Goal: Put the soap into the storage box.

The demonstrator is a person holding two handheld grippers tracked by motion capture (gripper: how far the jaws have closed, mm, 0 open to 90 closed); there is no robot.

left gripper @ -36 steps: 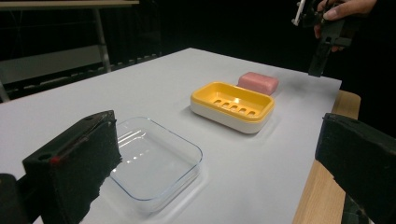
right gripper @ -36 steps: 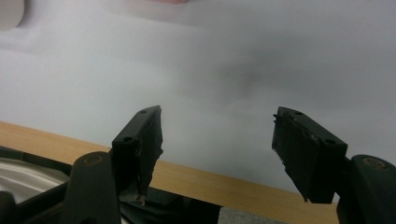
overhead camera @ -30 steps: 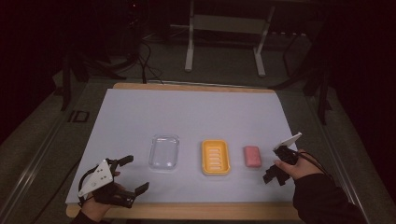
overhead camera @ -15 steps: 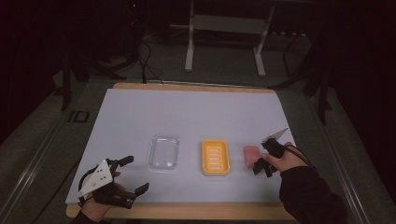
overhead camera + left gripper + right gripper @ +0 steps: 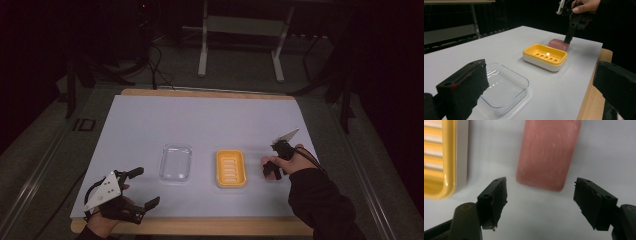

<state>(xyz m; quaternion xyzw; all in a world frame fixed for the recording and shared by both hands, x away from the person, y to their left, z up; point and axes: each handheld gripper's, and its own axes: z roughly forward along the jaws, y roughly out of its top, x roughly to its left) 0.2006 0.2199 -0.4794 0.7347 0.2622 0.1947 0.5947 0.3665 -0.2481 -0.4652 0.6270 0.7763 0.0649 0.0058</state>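
left gripper (image 5: 134, 190) rests spread and empty at the near edge. past it, the lid (image 5: 176, 162) and the dish (image 5: 231, 168) lie empty. right gripper (image 5: 540, 202) hovers spread over the soap (image 5: 547, 155), which lies ungrasped beside the dish; lifting it looks still to do.

The soap dish (image 5: 545, 56) looks like glossy plastic, yellow tray on a white base, with light glinting off the rim. The clear tray (image 5: 504, 87) next to it is see-through and shiny, glass or hard plastic, can't tell which. The pink soap bar (image 5: 549, 152) is smooth, a bit waxy, with small white scuffs. The counter (image 5: 210, 120) top is matt white with a bare wood edge. The right claw (image 5: 541, 202) pads look rough, matt black foam.
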